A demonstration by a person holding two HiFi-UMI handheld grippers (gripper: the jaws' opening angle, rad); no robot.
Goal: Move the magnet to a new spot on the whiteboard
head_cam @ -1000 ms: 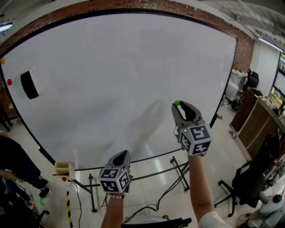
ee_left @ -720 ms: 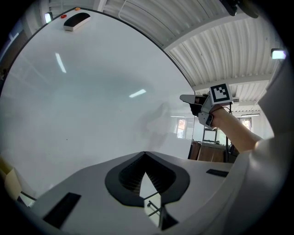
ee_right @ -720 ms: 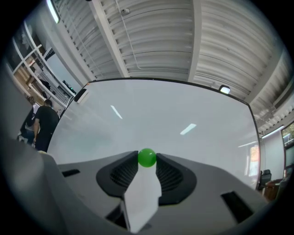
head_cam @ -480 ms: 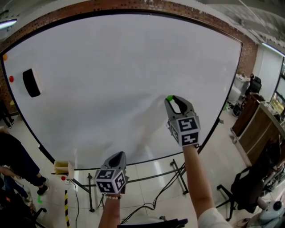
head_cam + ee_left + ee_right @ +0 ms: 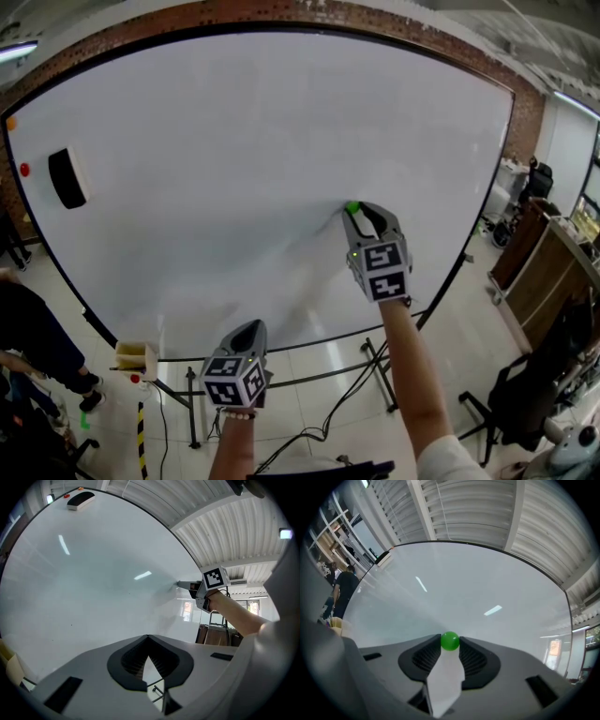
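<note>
A small round green magnet is pinched at the tips of my right gripper, which is shut on it. The tips are right at the surface of the large whiteboard, right of its middle; whether the magnet touches the board I cannot tell. My left gripper hangs low below the board's bottom edge, its jaws shut with nothing between them. In the left gripper view the right gripper shows reaching to the board.
A black eraser and a red magnet sit at the board's far left, with an orange magnet above. The board's metal stand and cables are below. A person stands at the left; desks and chairs are at the right.
My right gripper has carried the green magnet up and to the left, closer to the whiteboard. The left gripper has dropped slightly and shifted left.
</note>
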